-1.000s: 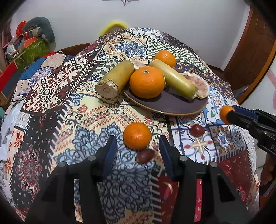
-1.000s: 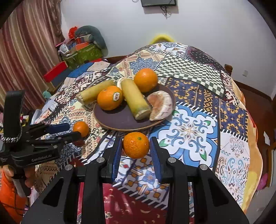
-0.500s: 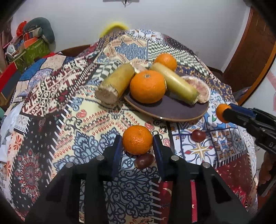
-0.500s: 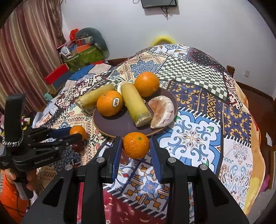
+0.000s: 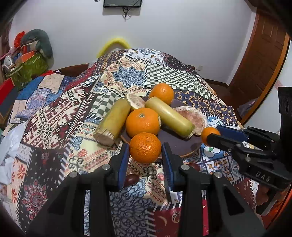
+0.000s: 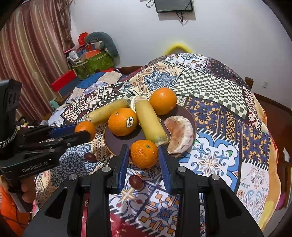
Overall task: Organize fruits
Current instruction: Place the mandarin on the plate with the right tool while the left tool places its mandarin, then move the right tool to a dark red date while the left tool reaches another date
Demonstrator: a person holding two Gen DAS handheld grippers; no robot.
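Patchwork cloth covers the bench point(image 6: 215, 87), bare beyond the plate point(image 6: 189, 116), while my left tongs point(image 5: 145, 160) and right tongs point(image 6: 144, 160) each clamp a mandarin point(image 5: 145, 147) point(image 6: 144, 153) above the near rim.

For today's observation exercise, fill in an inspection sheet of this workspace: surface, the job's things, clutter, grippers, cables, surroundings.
Surface: patchwork tablecloth covers the table.
Job's things: dark plate holds two oranges, one with a sticker, a yellow-green stalk piece and a peeled citrus segment; a second stalk piece lies beside the plate.
Clutter: two small dark red fruits on the cloth.
Grippers: left gripper shut on a mandarin; right gripper shut on another mandarin.
Cables: cord hangs under the wall screen.
Surroundings: curtain, piled boxes, wooden door.
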